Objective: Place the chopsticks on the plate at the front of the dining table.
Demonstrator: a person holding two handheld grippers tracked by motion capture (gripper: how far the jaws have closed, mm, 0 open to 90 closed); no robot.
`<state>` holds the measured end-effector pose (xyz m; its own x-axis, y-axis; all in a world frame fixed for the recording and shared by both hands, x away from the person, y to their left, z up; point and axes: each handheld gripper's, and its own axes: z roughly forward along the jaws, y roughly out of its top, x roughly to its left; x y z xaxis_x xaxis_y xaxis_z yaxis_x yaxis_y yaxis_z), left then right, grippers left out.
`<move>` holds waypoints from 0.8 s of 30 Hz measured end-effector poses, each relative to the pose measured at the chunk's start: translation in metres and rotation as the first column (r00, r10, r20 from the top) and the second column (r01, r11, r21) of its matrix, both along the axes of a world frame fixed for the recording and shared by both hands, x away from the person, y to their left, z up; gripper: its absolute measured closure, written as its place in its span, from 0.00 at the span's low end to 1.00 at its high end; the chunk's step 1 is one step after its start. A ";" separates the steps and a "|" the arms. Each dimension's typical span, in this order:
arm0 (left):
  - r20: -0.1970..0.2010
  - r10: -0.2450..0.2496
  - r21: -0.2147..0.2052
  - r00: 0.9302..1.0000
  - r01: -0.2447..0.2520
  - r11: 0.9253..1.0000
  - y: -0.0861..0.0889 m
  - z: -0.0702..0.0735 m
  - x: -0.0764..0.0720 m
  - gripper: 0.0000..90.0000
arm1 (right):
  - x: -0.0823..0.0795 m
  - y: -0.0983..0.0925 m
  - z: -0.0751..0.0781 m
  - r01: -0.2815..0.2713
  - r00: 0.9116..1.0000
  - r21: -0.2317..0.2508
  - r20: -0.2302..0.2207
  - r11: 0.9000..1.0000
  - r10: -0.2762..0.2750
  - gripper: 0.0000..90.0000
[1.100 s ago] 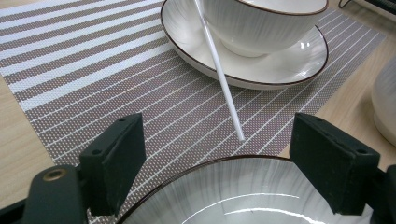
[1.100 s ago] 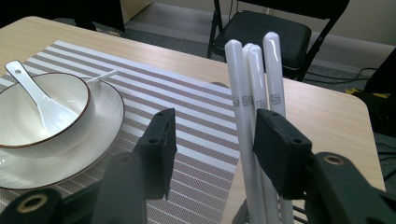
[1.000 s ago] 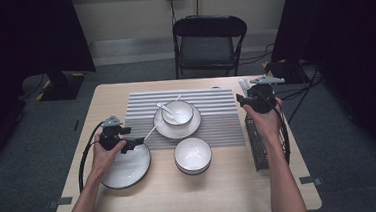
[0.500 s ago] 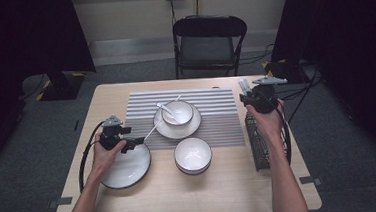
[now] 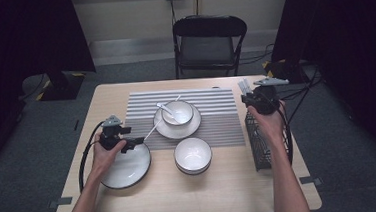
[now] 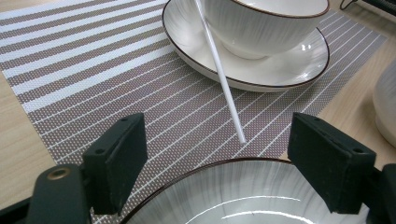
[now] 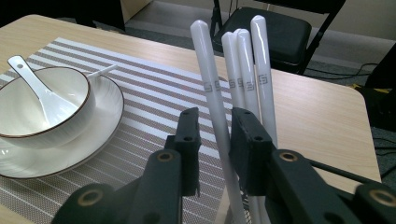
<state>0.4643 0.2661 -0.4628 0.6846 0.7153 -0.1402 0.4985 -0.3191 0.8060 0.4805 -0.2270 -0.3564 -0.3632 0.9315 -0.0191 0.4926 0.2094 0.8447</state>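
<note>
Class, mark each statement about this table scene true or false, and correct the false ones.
1. The right gripper has a white chopstick between its jaws. True; the jaws have just been closing on it.
2. The left gripper is clamped on the plate. False: its jaws stand wide open above the plate's rim.
3. A white spoon lies in the bowl on the saucer. True.
4. The striped placemat is red. False: it is grey and white.
5. The chopsticks stand in a wire rack at the table's right edge. True.
</note>
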 end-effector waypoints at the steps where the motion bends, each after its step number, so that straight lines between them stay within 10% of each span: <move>1: 0.002 0.002 -0.008 1.000 -0.002 1.000 -0.001 0.000 0.000 0.22 | -0.001 0.001 0.000 -0.006 1.000 -0.003 0.003 1.000 0.006 0.80; 24: 0.005 0.004 -0.004 1.000 -0.004 1.000 0.001 0.001 -0.001 0.22 | -0.009 0.000 -0.006 -0.026 0.999 -0.013 -0.036 1.000 0.026 0.86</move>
